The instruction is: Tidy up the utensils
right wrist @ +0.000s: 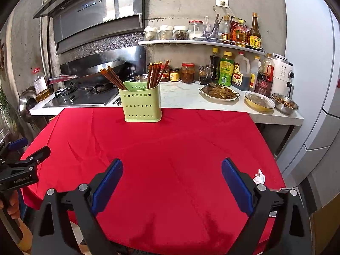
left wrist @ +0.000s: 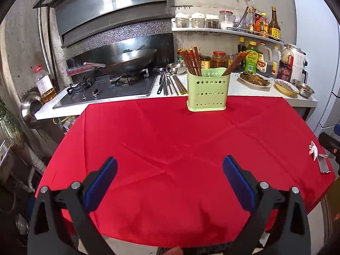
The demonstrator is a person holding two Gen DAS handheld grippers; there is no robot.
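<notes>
A green perforated utensil holder [left wrist: 207,89] stands at the far edge of the red tablecloth [left wrist: 170,140]; it also shows in the right wrist view [right wrist: 140,102]. Brown chopsticks [left wrist: 191,60] stand in its two compartments, also seen in the right wrist view [right wrist: 156,73]. My left gripper [left wrist: 170,182] is open and empty over the near part of the cloth. My right gripper [right wrist: 172,183] is open and empty, also near the front. The left gripper shows at the left edge of the right wrist view [right wrist: 23,165].
Loose metal chopsticks and spoons [left wrist: 170,80] lie on the counter behind the holder, beside the stove and wok [left wrist: 127,60]. Food dishes [right wrist: 218,92], bowls and sauce bottles [right wrist: 240,72] crowd the counter. A crumpled tissue [right wrist: 259,176] and a metal piece [left wrist: 324,165] lie at the table's right edge.
</notes>
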